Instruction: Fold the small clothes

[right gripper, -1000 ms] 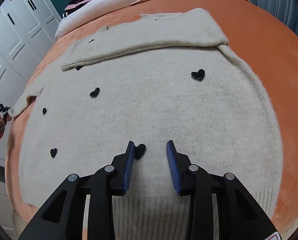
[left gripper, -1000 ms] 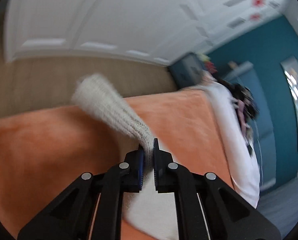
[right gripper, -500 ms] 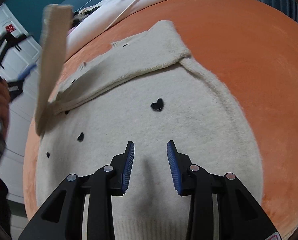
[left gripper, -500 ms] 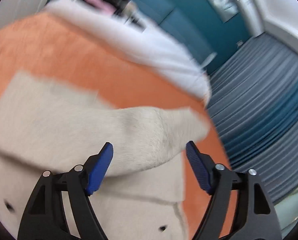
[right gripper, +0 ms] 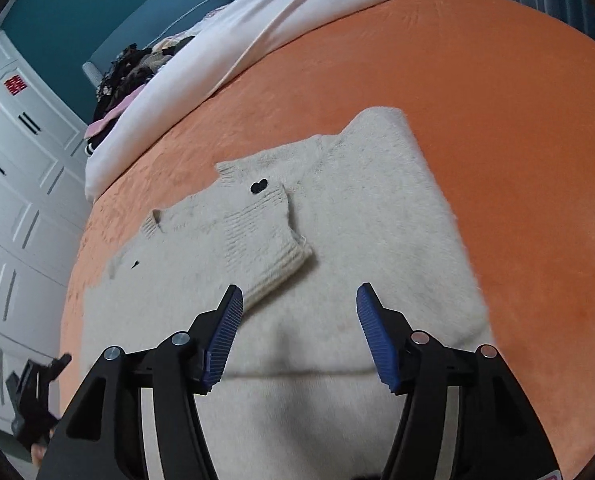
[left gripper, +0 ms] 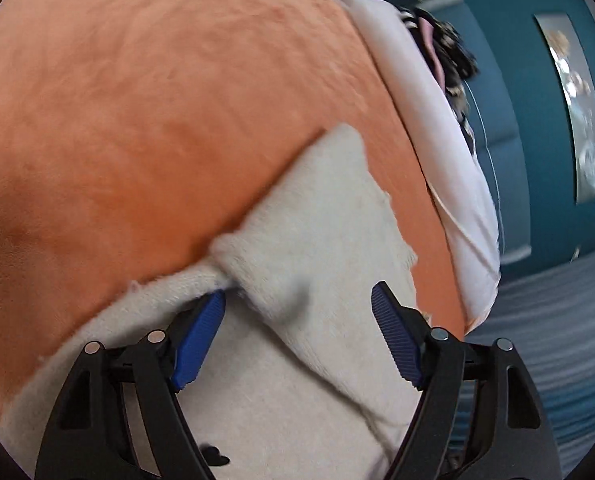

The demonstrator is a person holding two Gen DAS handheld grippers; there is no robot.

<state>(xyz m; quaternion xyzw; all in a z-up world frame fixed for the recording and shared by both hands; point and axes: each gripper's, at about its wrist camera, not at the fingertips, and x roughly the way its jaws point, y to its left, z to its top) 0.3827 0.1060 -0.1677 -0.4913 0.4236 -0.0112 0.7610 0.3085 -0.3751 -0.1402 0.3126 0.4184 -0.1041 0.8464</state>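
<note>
A cream knit sweater [right gripper: 361, 232] with small black hearts lies flat on an orange blanket [right gripper: 497, 100]. Both sleeves are folded across its chest; the left sleeve's ribbed cuff [right gripper: 273, 248] lies on top. My right gripper [right gripper: 299, 320] is open and empty, hovering over the sweater's body just below that cuff. In the left wrist view my left gripper [left gripper: 297, 320] is open and empty over the sweater [left gripper: 317, 248] at its shoulder fold, near the blanket [left gripper: 137, 120].
A white duvet [right gripper: 257, 28] and a pile of dark clothes [right gripper: 129, 72] lie at the bed's head. White wardrobe doors [right gripper: 17, 184] stand at the left, a teal wall [left gripper: 529, 80] behind. The left gripper shows at the lower left of the right wrist view [right gripper: 33, 396].
My left gripper carried the left sleeve across the sweater, let it go and drew back to the shoulder. My right gripper opened wider and pulled back a little.
</note>
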